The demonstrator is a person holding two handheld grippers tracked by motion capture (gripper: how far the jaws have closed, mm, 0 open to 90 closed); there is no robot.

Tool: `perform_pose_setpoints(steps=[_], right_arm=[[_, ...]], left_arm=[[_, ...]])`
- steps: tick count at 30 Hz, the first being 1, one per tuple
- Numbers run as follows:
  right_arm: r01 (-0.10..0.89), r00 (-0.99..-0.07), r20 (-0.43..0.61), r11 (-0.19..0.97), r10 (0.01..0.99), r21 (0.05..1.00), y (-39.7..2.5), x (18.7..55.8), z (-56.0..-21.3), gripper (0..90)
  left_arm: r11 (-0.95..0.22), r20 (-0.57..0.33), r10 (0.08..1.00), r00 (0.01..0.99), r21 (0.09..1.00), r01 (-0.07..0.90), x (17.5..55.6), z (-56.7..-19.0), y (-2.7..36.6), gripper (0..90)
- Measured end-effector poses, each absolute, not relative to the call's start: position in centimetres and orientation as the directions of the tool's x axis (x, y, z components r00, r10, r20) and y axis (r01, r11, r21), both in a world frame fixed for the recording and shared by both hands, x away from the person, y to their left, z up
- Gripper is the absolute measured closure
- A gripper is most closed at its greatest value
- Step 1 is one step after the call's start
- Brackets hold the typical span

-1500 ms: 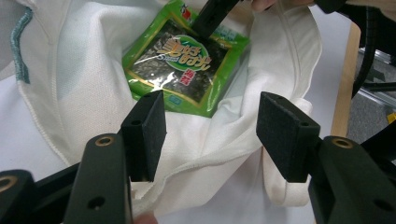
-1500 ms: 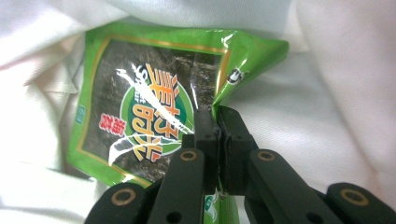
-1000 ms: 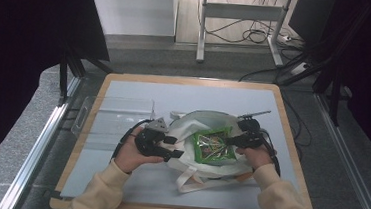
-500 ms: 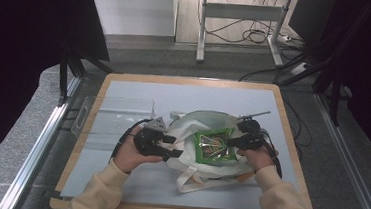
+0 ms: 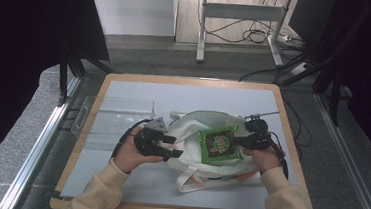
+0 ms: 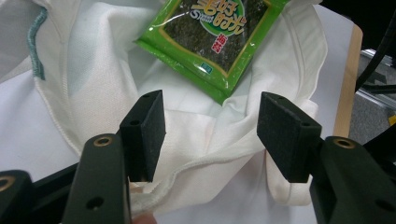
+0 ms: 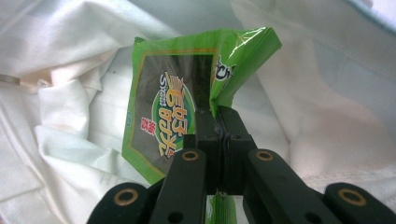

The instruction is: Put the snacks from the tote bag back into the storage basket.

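A white cloth tote bag (image 5: 196, 128) lies crumpled on the blue-grey mat, mid-table. A green seaweed snack packet (image 5: 218, 146) rests over the bag's middle. My right gripper (image 5: 243, 140) is shut on that packet's (image 7: 173, 116) edge, its jaws pressed together on the film (image 7: 219, 122). My left gripper (image 5: 176, 148) sits at the bag's left side, open, its two pads (image 6: 144, 133) spread over the bag's hem (image 6: 205, 161) with nothing clamped. The packet (image 6: 215, 39) lies just beyond those pads.
The bag's strap (image 5: 202, 183) loops toward the near table edge. A clear plastic sheet or tray (image 5: 112, 116) lies at the left of the mat (image 5: 117, 184). The table has a wooden rim (image 5: 287, 122); cables and a desk frame stand on the floor beyond.
The green packet has shifted slightly left and toward me over the bag, held by the right gripper. The left gripper stays at the bag's left edge.
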State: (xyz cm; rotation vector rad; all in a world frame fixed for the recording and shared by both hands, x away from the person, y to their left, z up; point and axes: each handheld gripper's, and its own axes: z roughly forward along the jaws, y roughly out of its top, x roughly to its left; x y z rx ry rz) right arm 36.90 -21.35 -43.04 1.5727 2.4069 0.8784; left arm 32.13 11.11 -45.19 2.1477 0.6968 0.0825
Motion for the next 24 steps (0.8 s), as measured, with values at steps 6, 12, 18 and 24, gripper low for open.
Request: perform_pose_setpoints(steps=[6,12,18,24], right_arm=[[0.764,-0.471,0.175,0.301,0.864,0.570,-21.8,36.4,-41.7,88.5],[0.737,-0.483,0.179,0.287,0.857,0.612,-22.3,35.9,-40.4,88.5],[0.692,-0.530,0.174,0.305,0.830,0.654,-22.4,35.4,-39.3,88.5],[0.666,-0.561,0.182,0.309,0.807,0.679,-22.4,35.4,-39.0,88.5]], left_arm=[[-0.480,-0.181,0.508,0.842,0.753,0.451,32.1,-45.2,11.1,41.6],[-0.487,-0.175,0.504,0.846,0.751,0.446,32.1,-45.1,11.2,41.7],[-0.476,-0.178,0.511,0.841,0.757,0.449,32.1,-45.1,11.3,41.6],[-0.472,-0.179,0.516,0.838,0.756,0.453,32.1,-45.0,11.4,41.5]])
